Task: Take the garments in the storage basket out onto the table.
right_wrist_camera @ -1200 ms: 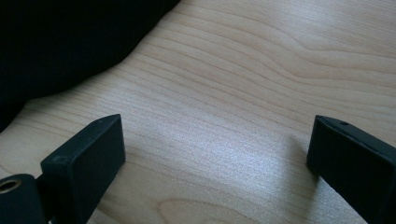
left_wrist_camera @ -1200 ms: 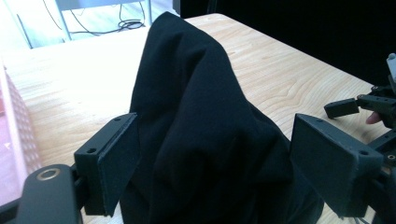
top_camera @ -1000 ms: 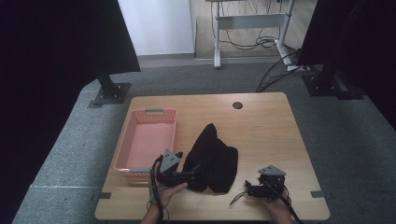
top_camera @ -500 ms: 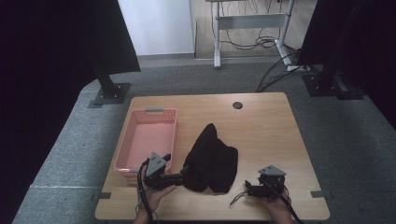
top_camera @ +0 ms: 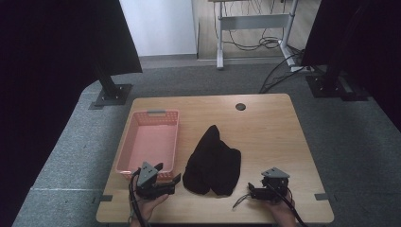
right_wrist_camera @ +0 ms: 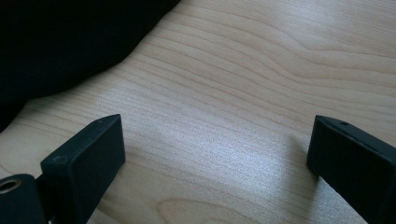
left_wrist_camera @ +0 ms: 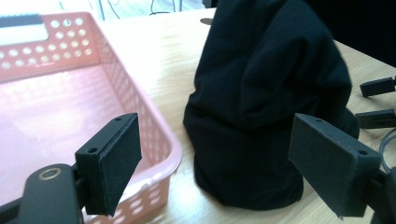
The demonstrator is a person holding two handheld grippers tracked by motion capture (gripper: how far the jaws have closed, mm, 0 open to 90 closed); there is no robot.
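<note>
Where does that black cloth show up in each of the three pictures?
High view: the black cloth lies mid-table, right of the pink basket.
Left gripper view: the cloth rises centre-right, between the open jaws, beside the basket.
Right gripper view: the cloth fills the top-left corner.
Shared landmark: the wooden table.

Both tongs, left (top_camera: 171,182) and right (top_camera: 251,193), sit low near the table's front edge, jaws spread wide.
</note>
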